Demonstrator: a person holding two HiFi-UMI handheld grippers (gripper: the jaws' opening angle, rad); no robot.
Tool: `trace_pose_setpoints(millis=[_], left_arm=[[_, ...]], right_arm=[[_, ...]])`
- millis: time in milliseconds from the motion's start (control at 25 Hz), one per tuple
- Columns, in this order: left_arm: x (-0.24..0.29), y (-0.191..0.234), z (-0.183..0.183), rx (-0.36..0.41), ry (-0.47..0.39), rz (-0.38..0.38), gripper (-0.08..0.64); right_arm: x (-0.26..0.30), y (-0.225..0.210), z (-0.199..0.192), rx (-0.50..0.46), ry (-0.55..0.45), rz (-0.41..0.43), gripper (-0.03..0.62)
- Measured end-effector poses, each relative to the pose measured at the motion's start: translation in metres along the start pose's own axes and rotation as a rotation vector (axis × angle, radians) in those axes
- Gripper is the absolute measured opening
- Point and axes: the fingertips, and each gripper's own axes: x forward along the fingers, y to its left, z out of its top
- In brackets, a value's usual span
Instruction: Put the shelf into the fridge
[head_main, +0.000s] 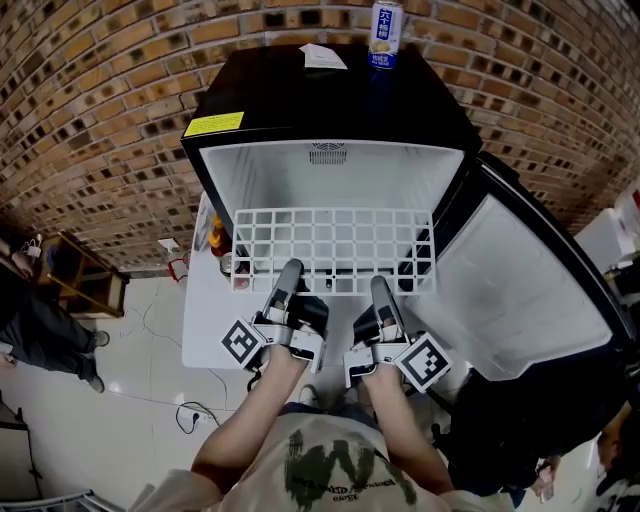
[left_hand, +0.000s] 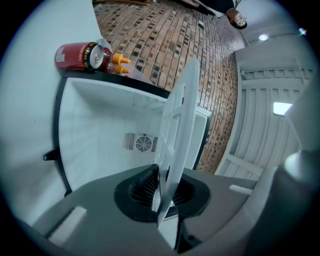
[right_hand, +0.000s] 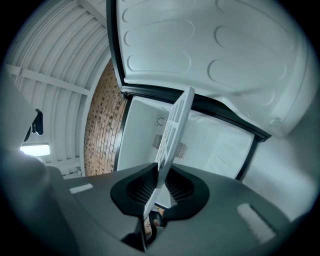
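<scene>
A white grid shelf (head_main: 335, 248) hangs level in front of the open black fridge (head_main: 300, 95), its far edge at the mouth of the white interior (head_main: 330, 178). My left gripper (head_main: 290, 272) is shut on the shelf's near edge, left of the middle. My right gripper (head_main: 380, 285) is shut on the same edge, a little to the right. In the left gripper view the shelf (left_hand: 177, 120) runs edge-on out of the left gripper (left_hand: 161, 192) toward the fridge's back vent (left_hand: 142, 143). The right gripper view shows the shelf (right_hand: 175, 130) pinched between the ribbed pads of the right gripper (right_hand: 157, 190).
The fridge door (head_main: 520, 290) stands swung open at the right. A drink can (head_main: 386, 33) and a paper (head_main: 323, 57) lie on the fridge top. A white surface (head_main: 205, 320) beside the fridge at the left carries a bottle (head_main: 217, 237) and a red can (left_hand: 80, 56). A brick wall stands behind.
</scene>
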Motion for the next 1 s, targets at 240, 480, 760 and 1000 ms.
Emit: trace_pose_setpoints(millis=[240,480,760,1000], left_arm=[[0.002,0.0,0.002,0.004,-0.007,0.004,0.032],[0.007,0.0,0.005,0.019,-0.005,0.008,0.032],[0.013,-0.001,0.008,0.041,-0.001,0.02,0.031],[0.015,-0.004,0.008,0.057,-0.004,0.023,0.031]], right_arm=[[0.003,-0.002,0.0,0.015,0.006,-0.002,0.043],[0.008,-0.007,0.0,0.036,0.01,-0.016,0.041],[0.014,-0.003,0.001,0.02,0.01,-0.017,0.043],[0.014,-0.005,0.003,0.055,0.016,-0.062,0.041]])
